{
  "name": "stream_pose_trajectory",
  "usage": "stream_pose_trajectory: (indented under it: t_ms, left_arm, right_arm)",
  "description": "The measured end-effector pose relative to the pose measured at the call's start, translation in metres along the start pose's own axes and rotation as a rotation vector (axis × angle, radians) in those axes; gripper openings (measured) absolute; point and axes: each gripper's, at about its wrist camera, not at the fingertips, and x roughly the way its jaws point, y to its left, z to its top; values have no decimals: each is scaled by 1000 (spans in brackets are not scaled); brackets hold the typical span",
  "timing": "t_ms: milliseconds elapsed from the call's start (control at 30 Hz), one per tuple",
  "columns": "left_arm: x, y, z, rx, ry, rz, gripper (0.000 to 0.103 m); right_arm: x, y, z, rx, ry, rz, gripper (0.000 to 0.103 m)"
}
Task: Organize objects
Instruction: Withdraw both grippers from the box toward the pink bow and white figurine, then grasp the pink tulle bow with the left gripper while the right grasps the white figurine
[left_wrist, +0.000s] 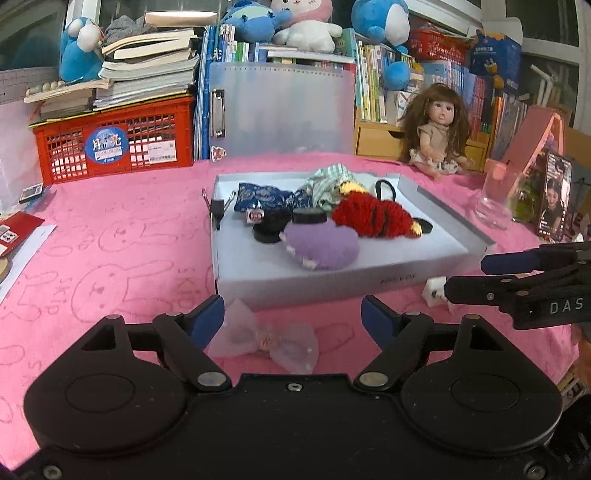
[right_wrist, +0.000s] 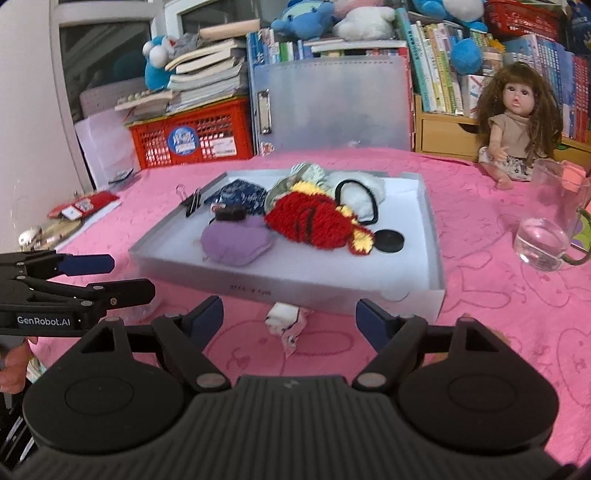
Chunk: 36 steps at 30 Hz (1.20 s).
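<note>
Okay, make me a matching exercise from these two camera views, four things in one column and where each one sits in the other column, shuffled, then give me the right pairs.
Things:
1. fluffy purple pouch
2. sheer pink fabric bow
3. black binder clip
4. long-haired brown doll

Places:
A. clipped on the left wall of the shallow white box
B. sitting on the pink cloth by the books
C. lying inside the box, near its front
D. on the pink cloth between the left gripper fingers

Pairs: 1-C, 2-D, 3-A, 4-B
</note>
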Motion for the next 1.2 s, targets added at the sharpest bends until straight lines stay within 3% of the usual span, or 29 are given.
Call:
stream_pose_trajectory:
  t_ms: [367, 767, 1200]
  left_arm:
    - [17, 4, -5, -7, 15, 61, 86]
    - [33, 9, -10, -19, 43, 73, 87]
    - [34, 5, -15, 8, 22, 84, 86]
  right_arm:
    - [14, 7, -6, 24, 39, -9, 87]
    - [26, 9, -7, 41, 50, -27, 87]
    - [30, 13, -8, 34, 38, -45, 85]
